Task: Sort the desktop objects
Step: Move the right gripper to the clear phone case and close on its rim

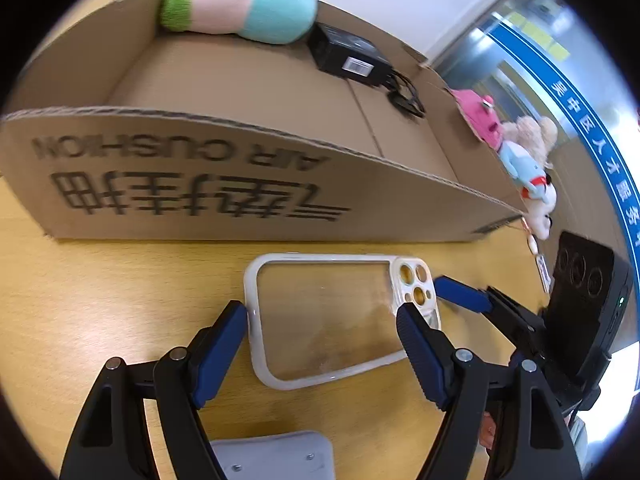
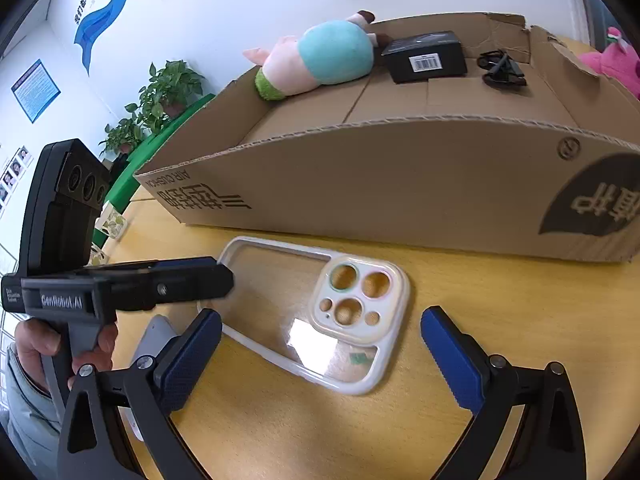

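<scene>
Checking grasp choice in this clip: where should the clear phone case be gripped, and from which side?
Probably across its two long white rims, coming down from above. The phone case lies flat, open side up, on the table, so only the raised bumper gives the pads purchase. The left gripper already straddles it, jaws open.

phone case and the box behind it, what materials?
Phone case: looks like a clear glossy plastic back, since the table shows through and it glares, with an off-white, likely rubbery rim. Box: matte brown corrugated cardboard; fluting shows along its cut top edge.
</scene>
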A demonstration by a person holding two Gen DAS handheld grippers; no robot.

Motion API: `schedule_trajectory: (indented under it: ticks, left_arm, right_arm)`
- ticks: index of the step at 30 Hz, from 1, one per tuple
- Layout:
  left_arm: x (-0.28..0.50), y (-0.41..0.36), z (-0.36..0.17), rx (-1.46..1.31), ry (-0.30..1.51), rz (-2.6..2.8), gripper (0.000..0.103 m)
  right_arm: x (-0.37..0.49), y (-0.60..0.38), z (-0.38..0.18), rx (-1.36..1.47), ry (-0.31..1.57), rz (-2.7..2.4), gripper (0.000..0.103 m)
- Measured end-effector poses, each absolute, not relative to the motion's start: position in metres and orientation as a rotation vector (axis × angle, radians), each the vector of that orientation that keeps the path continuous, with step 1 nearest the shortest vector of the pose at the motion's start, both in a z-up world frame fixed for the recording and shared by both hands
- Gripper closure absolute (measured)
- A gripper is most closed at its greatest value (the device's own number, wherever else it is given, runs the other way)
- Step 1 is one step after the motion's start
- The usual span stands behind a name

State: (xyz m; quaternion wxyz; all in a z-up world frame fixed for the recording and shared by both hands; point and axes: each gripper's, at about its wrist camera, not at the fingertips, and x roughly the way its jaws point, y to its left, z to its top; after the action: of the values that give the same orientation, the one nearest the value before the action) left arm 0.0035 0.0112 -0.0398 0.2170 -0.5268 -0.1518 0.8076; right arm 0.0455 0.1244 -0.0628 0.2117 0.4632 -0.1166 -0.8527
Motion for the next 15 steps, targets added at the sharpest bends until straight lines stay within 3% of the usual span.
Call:
schedule_trajectory:
  ticks: [4, 12, 15]
  left_arm:
    - [0.009, 0.012, -0.028, -1.403, -0.435, 2.273, 0.027]
    - [0.037, 0.026, 0.005, -1.203, -0.491, 2.241, 0.027]
    - [0.046, 0.034, 0.006, -1.192, -0.490, 2.215, 0.027]
  right_arm:
    - [0.046, 0.119, -0.057, 1.276, -0.266, -2.382, 0.002]
    - [0.075, 0.151, -0.027, 1.108, -0.420, -2.441, 0.004]
    - [0.101, 0.157, -0.017, 1.035, -0.373, -2.502, 0.004]
